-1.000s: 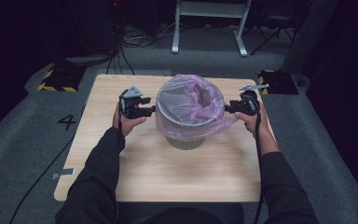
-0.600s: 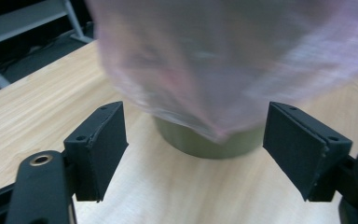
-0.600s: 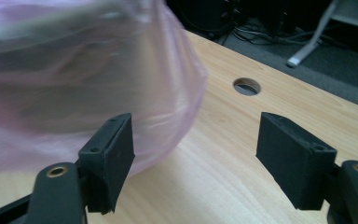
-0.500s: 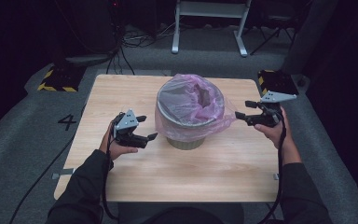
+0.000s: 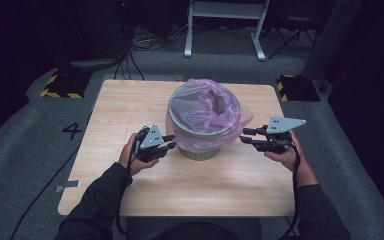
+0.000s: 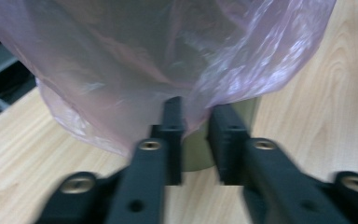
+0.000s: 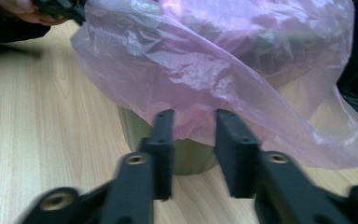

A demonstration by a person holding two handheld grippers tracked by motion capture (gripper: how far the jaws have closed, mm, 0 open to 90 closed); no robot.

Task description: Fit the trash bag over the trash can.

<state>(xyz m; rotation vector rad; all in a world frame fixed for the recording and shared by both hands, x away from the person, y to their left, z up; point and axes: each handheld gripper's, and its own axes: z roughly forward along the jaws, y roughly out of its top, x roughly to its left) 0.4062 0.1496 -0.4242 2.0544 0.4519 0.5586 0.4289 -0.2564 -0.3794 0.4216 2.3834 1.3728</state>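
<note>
Jaws first: left gripper (image 6: pixel 196 109) has just been closing, now down to a narrow gap w/ the hem of the pink bag (image 6: pixel 121 70) hanging at its tips. The plastic sits between the jaws, but the pads aren't pressing on it as far as I can tell. Right gripper (image 7: pixel 193 114) is the same: just been closing, slim gap left, bag hem right at the tips, not yet pinched.

Just past both sets of tips stands the bin (image 5: pixel 200 150), squarely between the two grippers on the table (image 5: pixel 130 100).

Progress, my read: the liner is already in. The bag is draped over the rim, its mouth spread across the top, skirt hanging partway down the wall all round. What's left looks like tidying, i.e. grab the hem each side and pull it down snug. The right side flares out loose, so it needs more.

Writing: none readable on bag or bin, no brand. Farther off, beyond the left gripper's outer side, a painted "4" (image 5: pixel 72 131) on the floor.
</note>
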